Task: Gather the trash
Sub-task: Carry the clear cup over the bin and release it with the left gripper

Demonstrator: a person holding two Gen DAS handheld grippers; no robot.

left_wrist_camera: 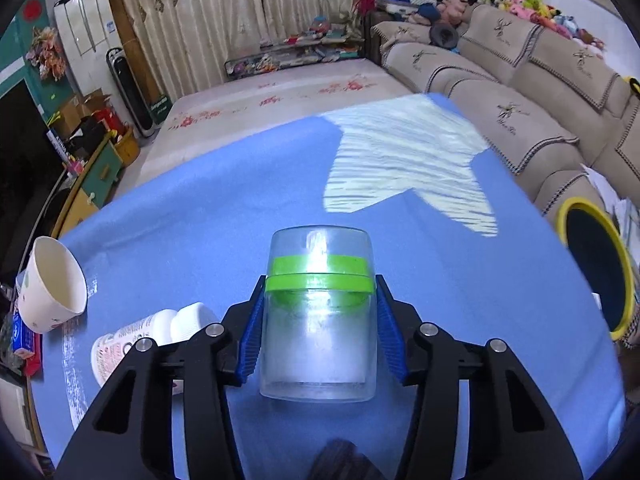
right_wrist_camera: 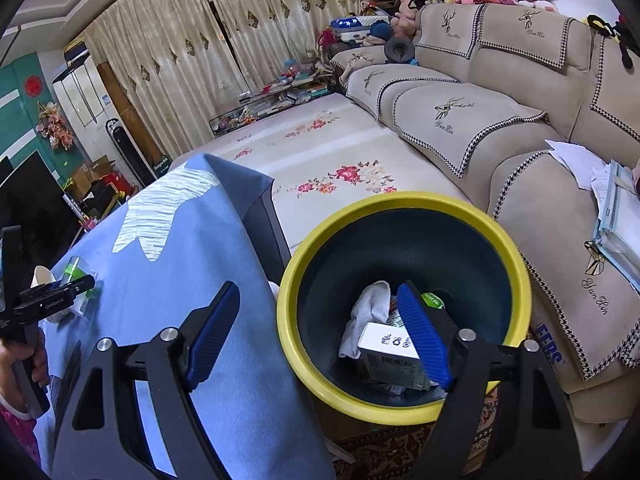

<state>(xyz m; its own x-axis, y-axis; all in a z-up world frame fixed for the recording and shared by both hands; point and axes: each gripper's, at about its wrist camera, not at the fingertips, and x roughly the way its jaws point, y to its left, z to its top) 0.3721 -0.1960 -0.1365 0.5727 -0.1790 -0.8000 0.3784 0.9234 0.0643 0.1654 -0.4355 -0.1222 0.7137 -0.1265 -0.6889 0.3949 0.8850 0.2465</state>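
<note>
My left gripper has its blue pads against both sides of a clear plastic jar with a green band, standing on the blue tablecloth. The jar and left gripper also show small in the right wrist view. A white pill bottle lies left of the jar, and a paper cup lies tipped further left. My right gripper is open and empty above the yellow-rimmed trash bin, which holds a white box, a crumpled tissue and other scraps.
The bin also shows at the right edge of the left wrist view. A beige sofa runs along the right, with papers on it. A floral mat covers the floor beyond the table.
</note>
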